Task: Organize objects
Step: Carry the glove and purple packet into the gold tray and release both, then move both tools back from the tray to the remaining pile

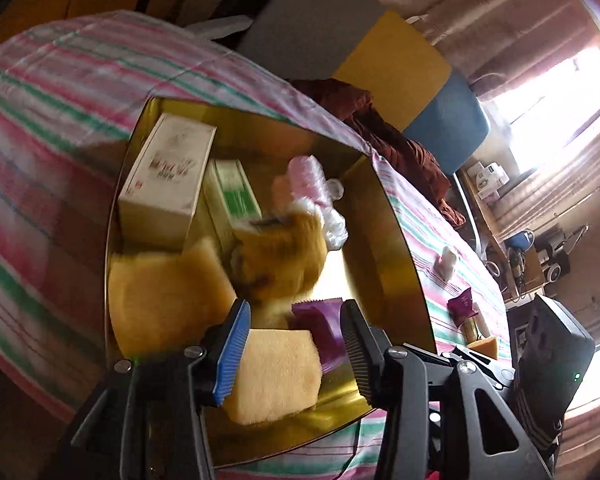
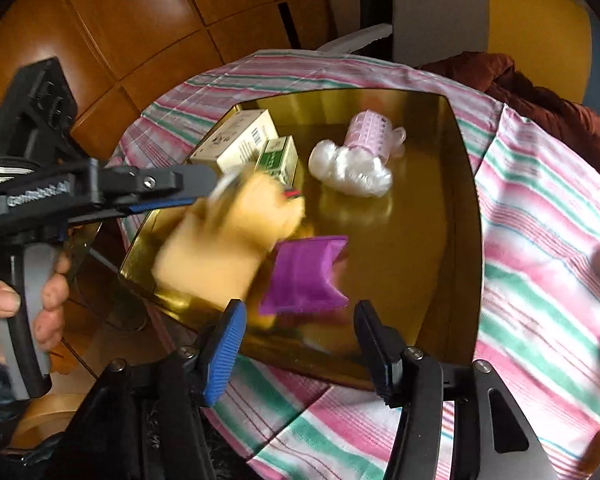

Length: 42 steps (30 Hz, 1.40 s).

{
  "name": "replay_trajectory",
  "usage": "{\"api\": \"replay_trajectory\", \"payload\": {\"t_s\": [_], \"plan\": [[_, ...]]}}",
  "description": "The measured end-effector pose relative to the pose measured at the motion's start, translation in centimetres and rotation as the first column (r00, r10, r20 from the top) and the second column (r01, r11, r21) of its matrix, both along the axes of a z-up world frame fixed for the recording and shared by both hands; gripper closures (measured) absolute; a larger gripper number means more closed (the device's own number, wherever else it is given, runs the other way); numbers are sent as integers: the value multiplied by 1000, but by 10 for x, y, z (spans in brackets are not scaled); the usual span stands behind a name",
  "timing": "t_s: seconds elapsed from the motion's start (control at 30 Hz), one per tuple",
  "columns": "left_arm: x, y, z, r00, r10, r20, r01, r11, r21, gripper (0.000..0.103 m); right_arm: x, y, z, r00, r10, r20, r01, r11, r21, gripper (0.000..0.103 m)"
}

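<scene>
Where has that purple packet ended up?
The purple packet lies inside the gold tray, near its front edge, beside the yellow sponge.

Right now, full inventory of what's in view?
gold tray: 1, on the striped tablecloth
boxes: 2, cream box and green-white box, far-left tray corner
yellow sponges: 2 at least, near tray edge
orange plush: 1, blurred, mid-tray
purple sachet: 1, tray, near side
pink roller with white fluff: 1, tray, far side
second purple sachet: 1, on cloth outside tray
brown garment: 1, behind table
left tool: open, over tray
right tool: open, empty
</scene>
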<state>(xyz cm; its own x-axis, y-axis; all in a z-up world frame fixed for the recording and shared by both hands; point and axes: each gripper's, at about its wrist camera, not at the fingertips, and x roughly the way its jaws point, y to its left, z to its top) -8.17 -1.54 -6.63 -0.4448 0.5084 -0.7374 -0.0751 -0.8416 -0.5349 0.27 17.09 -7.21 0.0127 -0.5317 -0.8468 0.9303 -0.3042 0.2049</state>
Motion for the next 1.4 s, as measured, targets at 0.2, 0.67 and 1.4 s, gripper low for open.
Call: {"api": "replay_trajectory", "payload": {"t_s": [0.2,0.67,1.4], "plan": [[13,-3,5,1000,11,-23,-11,1000,4,56,-1,13,4,999,-39,6,39,999,-25,42],[38,23,44,990,-16,-143,1,995,-99,55,5,46,39,983,-154,-101,140,981,-132,14],[70,73,55,950,-55,-307,-98,882,-462,54,-6,74,43,923,-330,-200,300,939,-165,0]]}}
